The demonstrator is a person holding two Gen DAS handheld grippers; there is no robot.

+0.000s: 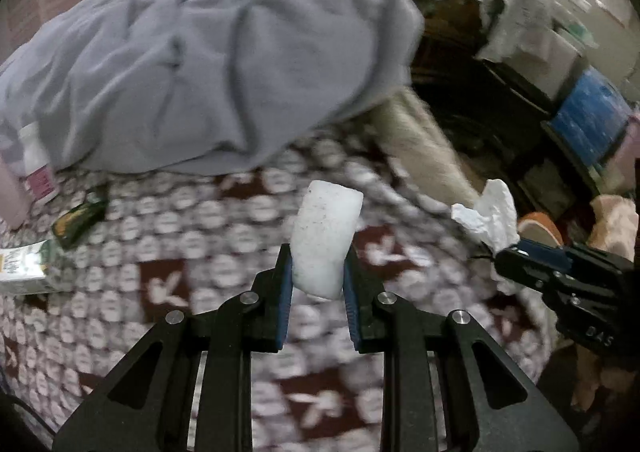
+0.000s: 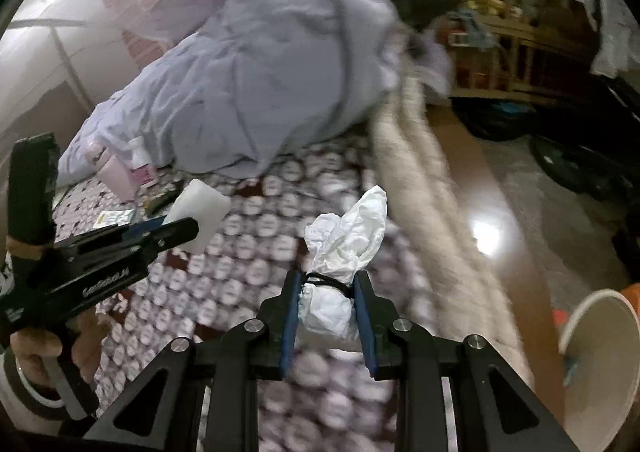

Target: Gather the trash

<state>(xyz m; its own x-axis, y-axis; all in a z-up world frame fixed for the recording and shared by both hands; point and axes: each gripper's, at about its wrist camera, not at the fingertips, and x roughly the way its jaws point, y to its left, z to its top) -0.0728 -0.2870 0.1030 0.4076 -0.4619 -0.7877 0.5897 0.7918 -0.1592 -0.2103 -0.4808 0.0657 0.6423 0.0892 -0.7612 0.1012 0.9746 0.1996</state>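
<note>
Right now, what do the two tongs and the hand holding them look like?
Both tongs, left and right, are matte black linkages with silver rivets and blue ribbed pads. White lettering marks their sides. The hand gripping the left handle wears a bangle above a white cuff.

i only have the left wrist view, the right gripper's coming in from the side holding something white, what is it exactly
Observer: A crumpled white tissue bundle with a black elastic band around its middle, clamped in the right gripper.
Operator: any bin near it
Observer: A round white bin sits at the lower right of the right wrist view, on the floor beside the bed.
Operator: anything on the floor in the way
Observer: The brown glossy floor between bed and bin looks bare, with a light glare on it.
</note>
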